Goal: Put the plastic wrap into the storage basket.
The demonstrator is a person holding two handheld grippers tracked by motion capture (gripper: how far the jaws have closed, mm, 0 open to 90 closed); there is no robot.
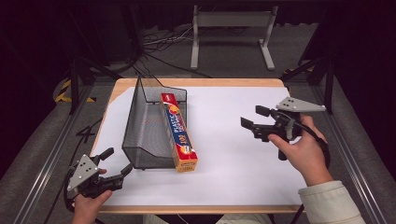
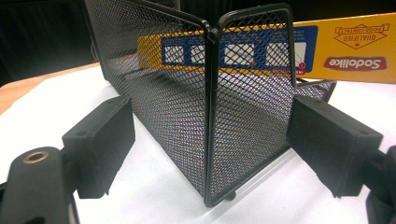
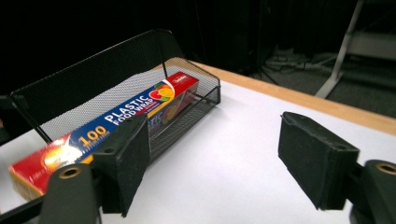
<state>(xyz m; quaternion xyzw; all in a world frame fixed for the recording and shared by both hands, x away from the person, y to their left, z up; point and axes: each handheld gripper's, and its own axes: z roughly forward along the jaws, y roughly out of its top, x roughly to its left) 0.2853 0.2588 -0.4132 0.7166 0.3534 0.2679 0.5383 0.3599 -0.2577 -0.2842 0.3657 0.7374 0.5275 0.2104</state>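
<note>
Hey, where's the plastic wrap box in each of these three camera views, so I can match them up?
High view: the plastic wrap box lies left of centre, along the right side of the mesh basket, its near end sticking out.
Left gripper view: upper right, yellow underside facing the camera, partly behind the mesh.
Right gripper view: left, running diagonally from the lower left corner.
Shared landmark: the mesh basket holding it.

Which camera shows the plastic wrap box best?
The right gripper view: the plastic wrap box shows its printed top. The high view shows it whole but small in the mesh basket. The left gripper view shows its yellow underside, partly through mesh.
</note>
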